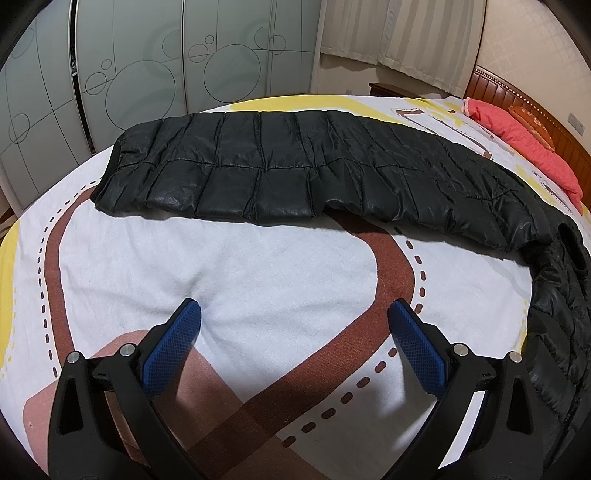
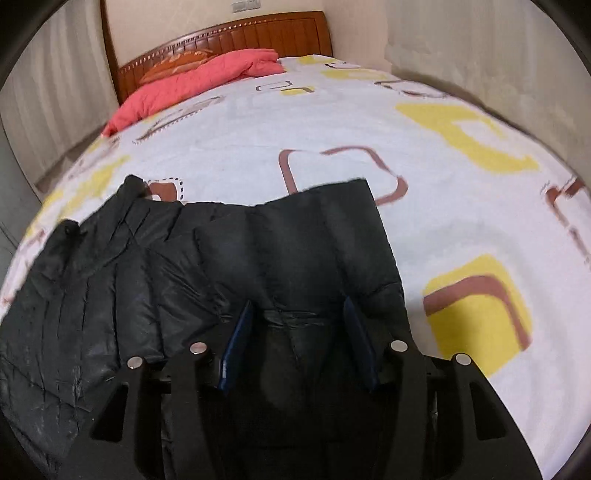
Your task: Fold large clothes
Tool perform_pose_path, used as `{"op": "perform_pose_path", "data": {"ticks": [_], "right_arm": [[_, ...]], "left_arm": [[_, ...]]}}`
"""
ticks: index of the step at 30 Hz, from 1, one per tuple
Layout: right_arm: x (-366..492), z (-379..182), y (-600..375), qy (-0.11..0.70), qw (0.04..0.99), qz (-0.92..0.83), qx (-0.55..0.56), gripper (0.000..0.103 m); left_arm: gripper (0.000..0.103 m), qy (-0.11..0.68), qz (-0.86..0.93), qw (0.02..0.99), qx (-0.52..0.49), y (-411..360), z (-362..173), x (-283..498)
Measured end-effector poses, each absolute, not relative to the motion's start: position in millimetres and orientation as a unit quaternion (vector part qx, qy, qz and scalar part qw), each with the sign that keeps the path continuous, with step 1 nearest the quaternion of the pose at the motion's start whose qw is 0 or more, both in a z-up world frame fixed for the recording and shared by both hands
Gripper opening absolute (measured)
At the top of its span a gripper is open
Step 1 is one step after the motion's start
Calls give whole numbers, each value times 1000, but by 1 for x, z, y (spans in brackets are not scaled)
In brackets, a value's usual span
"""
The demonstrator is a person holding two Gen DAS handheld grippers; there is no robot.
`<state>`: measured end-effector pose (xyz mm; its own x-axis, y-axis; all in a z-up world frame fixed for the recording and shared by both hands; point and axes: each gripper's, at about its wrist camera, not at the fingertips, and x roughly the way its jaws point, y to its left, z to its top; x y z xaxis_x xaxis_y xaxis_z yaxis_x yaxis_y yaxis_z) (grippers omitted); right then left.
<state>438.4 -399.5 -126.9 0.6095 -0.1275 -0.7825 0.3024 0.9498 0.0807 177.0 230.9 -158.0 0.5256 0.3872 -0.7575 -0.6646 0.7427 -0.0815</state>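
Note:
A black quilted puffer coat [image 1: 295,166] lies stretched across the bed in the left wrist view, with one part trailing down the right side [image 1: 557,314]. My left gripper [image 1: 295,314] is open and empty, hovering over bare sheet in front of the coat. In the right wrist view the coat [image 2: 147,277] fills the lower left. My right gripper [image 2: 299,314] has its blue pads [image 2: 240,332] closed on a bunched fold of the coat.
The bed sheet [image 1: 258,266] is white with brown and yellow shapes. A red pillow [image 2: 192,85] lies by the wooden headboard [image 2: 258,33]. Glass wardrobe doors [image 1: 147,66] stand beyond the bed. Curtains [image 1: 399,33] hang at the back.

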Motion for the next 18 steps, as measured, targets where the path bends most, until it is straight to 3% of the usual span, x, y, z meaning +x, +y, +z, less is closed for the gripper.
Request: {"op": "perform_pose_path", "data": {"ticks": [4,7,10,14,18], "right_arm": [[419,-104,-371,396,906,-91,118,56],[425,-129,-351,428,894,-68,117,63],[423,-132,-339,427,897,-91,74,63],[399,-114,-321,401,908,-80,97,63],[404,-138,-305,420,902,-82,62,66]], "left_arm": [[101,377,308,854,-183,230,-158,177],[101,377,308,854,-183,230,-158,177],[101,377,308,854,-184,229,-158,177],[101,377,308,854,-183,231,-159,177],[101,378,307,853,-185,230,-159,178]]}}
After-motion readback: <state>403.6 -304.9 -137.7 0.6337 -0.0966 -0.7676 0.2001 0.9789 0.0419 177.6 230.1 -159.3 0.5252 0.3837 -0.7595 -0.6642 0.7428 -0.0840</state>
